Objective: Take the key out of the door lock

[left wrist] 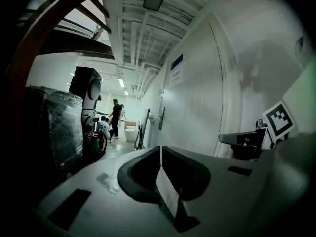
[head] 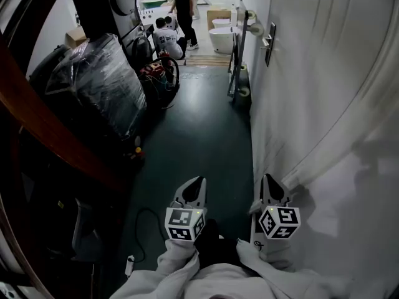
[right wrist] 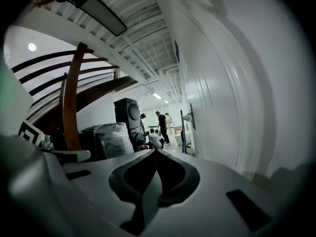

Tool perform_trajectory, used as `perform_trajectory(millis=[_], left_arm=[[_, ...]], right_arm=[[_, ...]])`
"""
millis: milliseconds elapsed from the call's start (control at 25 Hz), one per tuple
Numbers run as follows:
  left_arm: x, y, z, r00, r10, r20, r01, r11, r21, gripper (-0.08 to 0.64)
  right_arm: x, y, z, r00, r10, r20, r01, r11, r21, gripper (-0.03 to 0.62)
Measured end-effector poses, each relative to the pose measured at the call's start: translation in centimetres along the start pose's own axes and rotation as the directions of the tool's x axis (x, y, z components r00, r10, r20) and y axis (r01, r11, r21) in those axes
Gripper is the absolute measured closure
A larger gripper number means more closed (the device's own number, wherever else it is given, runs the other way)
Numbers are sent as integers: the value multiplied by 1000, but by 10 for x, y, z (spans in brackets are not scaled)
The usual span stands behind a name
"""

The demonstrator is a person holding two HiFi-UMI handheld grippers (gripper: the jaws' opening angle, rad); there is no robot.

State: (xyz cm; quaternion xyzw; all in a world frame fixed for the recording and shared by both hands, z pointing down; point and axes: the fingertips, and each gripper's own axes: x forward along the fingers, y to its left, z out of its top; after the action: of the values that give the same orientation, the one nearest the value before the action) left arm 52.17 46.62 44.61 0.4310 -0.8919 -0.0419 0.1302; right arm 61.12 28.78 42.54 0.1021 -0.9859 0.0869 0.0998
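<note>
Wrapped load (head: 100, 83): stands against the left side of the corridor, well apart from both grippers.
Floor cable (head: 144, 223): lies on the dark floor just left of the person; judged a snag risk on the walk forward.
Left gripper (head: 194, 185): held low, close to the body; its own view shows the jaws shut together with nothing between them.
Right gripper (head: 270, 189): held level with the left one, near the white wall (head: 330, 104); jaws likewise pressed together and empty.
Door handle (head: 269, 42): dark plate and lever on the right wall, far ahead of both grippers.
Key: not discernible in any view; presumably in the lock at that handle, too small to confirm.
Key axis (judged): if seated, its long axis would run square out of the door face, its head pointing into the corridor, toward the left.
Progress: the approach has not begun; nothing is held.
Risk 1: arriving with the jaws shut would knock the key instead of seating on it.
Risk 2: a pull off that axis could bind or bend the key.
Risk 3: pulling before the key is turned to its release position would jam it.
</note>
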Motion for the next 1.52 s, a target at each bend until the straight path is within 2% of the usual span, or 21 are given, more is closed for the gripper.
perform_trajectory(millis=[440,760,1080,1520], left_arm=[[19,1,3,1000,-24,-1,24,1000,11,539],[59,13,19,999,-48,15,48,999,17,538],[118,38,30,998,-59,-1,59,998,13,539],[214,82,68,996,-89,-11,90,996,17,538]], right_arm=[[12,-7,2,1000,-18,1,18,1000,7,541],[47,-12,11,1000,-11,-2,11,1000,2,540],[103,-31,19,999,-31,-15,31,999,14,540],[197,-57,49,997,-72,-27,73,997,36,540]])
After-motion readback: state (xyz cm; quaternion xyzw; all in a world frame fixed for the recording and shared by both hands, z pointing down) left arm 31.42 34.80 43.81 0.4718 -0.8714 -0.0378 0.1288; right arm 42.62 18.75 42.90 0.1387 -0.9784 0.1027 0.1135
